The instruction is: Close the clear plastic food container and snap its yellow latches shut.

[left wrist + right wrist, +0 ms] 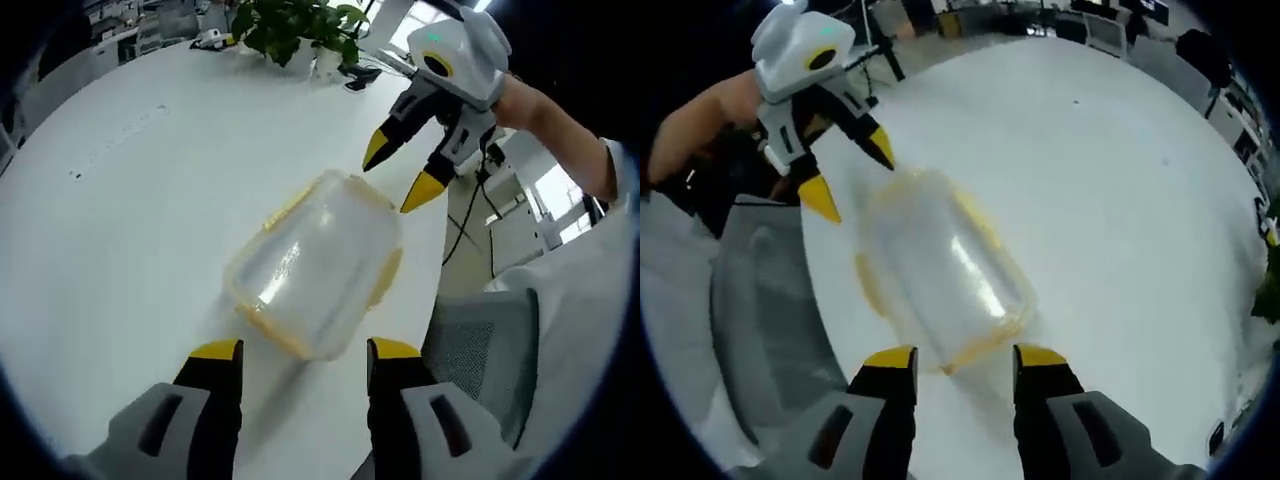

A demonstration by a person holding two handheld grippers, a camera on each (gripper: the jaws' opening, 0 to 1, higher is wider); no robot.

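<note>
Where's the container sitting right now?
The clear container lies on the white table near its edge, between the two open hand-held grippers: left at one end, right at the other.

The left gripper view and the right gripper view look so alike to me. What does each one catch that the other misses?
The left gripper view alone catches a potted plant at the far edge of the white table, plus the left gripper with its jaws apart. The right gripper view alone catches a row of dark office chairs beyond the table, plus the right gripper, also apart. Both share the clear plastic food container with its yellow latches, lying between the two grippers, and a grey chair.
</note>
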